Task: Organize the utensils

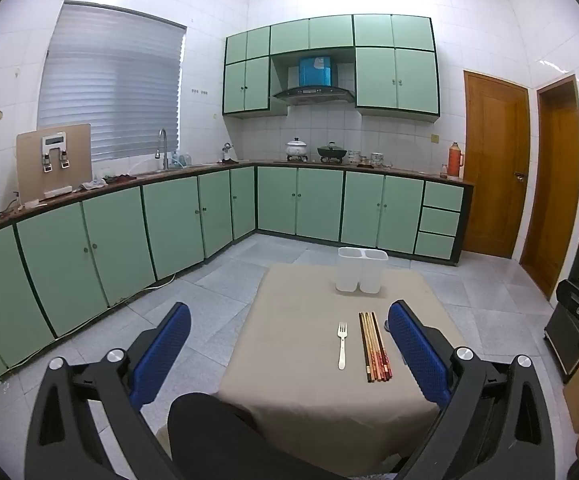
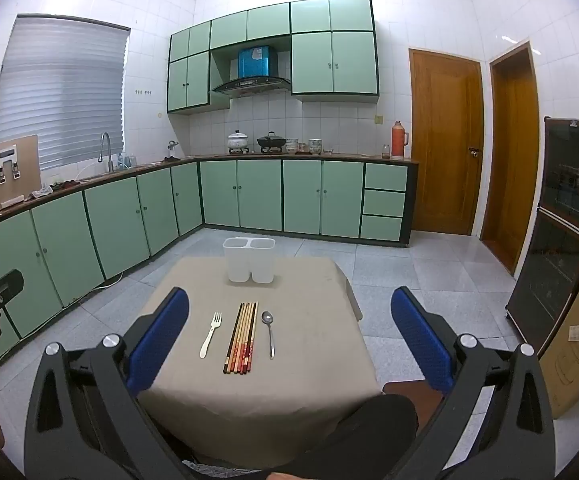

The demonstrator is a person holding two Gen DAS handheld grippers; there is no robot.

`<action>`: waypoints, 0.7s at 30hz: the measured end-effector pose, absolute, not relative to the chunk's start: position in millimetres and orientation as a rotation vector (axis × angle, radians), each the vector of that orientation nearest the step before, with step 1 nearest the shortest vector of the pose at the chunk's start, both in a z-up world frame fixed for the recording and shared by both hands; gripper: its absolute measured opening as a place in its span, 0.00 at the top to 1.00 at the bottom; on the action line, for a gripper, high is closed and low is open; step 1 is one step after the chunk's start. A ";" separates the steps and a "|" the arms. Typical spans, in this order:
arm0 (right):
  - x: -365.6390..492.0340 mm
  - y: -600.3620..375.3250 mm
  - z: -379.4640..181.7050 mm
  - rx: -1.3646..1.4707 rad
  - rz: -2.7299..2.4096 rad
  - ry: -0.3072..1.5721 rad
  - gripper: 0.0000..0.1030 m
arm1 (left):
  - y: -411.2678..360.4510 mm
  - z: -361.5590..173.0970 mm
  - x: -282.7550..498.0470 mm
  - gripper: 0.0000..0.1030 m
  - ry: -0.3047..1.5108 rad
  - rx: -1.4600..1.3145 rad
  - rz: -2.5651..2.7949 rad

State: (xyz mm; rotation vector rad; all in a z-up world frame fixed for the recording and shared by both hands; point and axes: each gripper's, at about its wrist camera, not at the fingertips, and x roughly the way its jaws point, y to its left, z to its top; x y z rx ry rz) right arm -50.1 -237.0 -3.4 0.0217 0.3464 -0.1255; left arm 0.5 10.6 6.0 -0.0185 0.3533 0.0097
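Utensils: lay in a row near the middle of the tabletop (image 2: 309, 360), handles toward the near edge; looked set out side by side so each could be lifted alone.
Fork (image 2: 211, 334): white, left end of the row, tines toward the far edge, apart from the chopsticks.
Chopsticks (image 2: 242, 337): bundled side by side, touching one another, patterned ends toward the near edge; probably grouped so as to go into one compartment together.
Spoon (image 2: 268, 332): metal, just right of the chopsticks, bowl toward the far edge; in the left wrist view hidden almost wholly behind a blue pad.
Holder (image 2: 249, 259): white, two compartments, upright by the far edge, both compartments seemingly empty; stood beyond the row, likely so that a lifted piece need only travel forward and drop in.
Tabletop: covered with a beige cloth hanging over the near edge.
Left hand-held gripper (image 1: 289, 332): jaws spread wide, nothing between the pads, held above the near-left part of the tabletop, tilted slightly down toward fork and chopsticks.
Right hand-held gripper (image 2: 289, 320): likewise spread wide and empty, above the near edge, the whole row framed between its fingers.
Pose of both: read as a ready stance, with no utensil touched.
Task stage: judged at the very start, with nothing yet sorted.
Surroundings: green kitchen cabinets (image 2: 241, 194) and wooden doors (image 2: 445, 140), well apart from the work.
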 end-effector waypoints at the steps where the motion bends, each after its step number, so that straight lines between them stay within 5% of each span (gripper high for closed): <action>1: -50.1 -236.8 -3.6 0.021 -0.125 0.346 0.05 | 10.6 6.0 0.5 0.06 0.353 -0.018 0.009; 21: -50.3 -237.2 -3.6 0.021 -0.126 0.347 0.05 | 12.0 11.3 -0.8 0.06 0.350 -0.014 0.012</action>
